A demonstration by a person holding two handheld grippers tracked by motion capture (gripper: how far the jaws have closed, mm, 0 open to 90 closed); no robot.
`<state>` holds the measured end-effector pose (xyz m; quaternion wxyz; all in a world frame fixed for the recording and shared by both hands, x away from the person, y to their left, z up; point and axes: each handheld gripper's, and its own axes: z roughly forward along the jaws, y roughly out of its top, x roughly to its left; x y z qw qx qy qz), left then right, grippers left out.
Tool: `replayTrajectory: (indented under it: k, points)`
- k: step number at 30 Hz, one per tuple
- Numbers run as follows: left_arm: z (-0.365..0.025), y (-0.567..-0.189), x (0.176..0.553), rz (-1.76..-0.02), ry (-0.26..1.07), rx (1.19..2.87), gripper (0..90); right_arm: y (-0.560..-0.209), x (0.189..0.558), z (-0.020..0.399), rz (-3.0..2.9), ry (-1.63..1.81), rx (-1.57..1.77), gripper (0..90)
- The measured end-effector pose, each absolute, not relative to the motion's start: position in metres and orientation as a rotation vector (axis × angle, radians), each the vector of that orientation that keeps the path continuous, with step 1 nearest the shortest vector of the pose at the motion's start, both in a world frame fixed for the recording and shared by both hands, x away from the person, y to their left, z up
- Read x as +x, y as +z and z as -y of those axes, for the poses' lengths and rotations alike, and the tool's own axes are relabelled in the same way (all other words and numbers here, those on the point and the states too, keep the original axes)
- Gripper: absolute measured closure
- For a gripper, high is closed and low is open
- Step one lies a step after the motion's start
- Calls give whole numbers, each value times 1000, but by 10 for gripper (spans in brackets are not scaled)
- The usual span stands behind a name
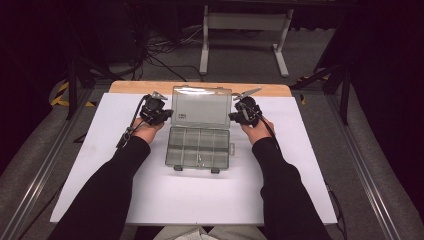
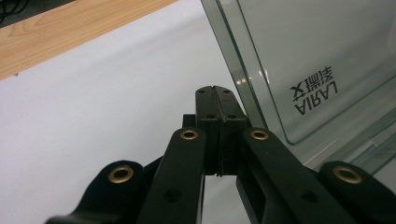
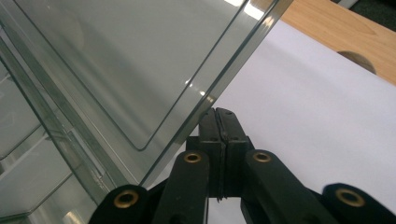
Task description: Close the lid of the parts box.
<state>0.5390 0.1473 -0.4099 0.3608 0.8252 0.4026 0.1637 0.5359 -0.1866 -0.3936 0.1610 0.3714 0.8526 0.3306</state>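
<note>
High view takes in the counter (image 1: pixel 150 86), a pale wooden top with its far edge showing bare beyond a large white sheet (image 1: pixel 100 165) that covers nearly all of it. On that sheet, about midway across and toward the far side, lies a clear plastic organiser box (image 1: pixel 198 147). Its divided tray rests flat on the sheet, with two rows of small compartments, and two dark latches sit at its near edge. Its lid (image 1: pixel 202 106) is swung open and stands up behind the tray, tilted a little backward, with a small printed label low on its left part.

Two black-sleeved forearms come in from the near edge, one on each side of the box. The left gripper (image 1: pixel 167 114) sits just beside the lid's left edge, and the right gripper (image 1: pixel 233 116) just beside the lid's right edge, each pointing inward at the lid.

From the left gripper view, the left gripper's jaws are clenched together with nothing between them; the tips stand close against the lid's thick edge, though contact is hard to judge. From the right gripper view, the right gripper's jaws are likewise pressed flat to each other and empty, their tips right at the lid's edge above the sheet.
</note>
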Motion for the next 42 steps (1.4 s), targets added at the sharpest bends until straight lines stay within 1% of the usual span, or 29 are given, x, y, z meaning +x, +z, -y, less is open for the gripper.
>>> replayTrajectory:
  k: [14,27,33,42]
  points:
    - [-153,-399,536,-1016,424,2071,896,-380,529,192,-2390,994,1029,900]
    - [-155,-389,528,-973,419,2076,896,-370,517,194,-2405,1036,981,900]
    - [-159,-383,520,-949,374,2087,895,-367,506,197,-2437,1066,943,900]
    - [-163,-378,507,-890,350,2104,896,-361,491,196,-2480,1068,892,900]
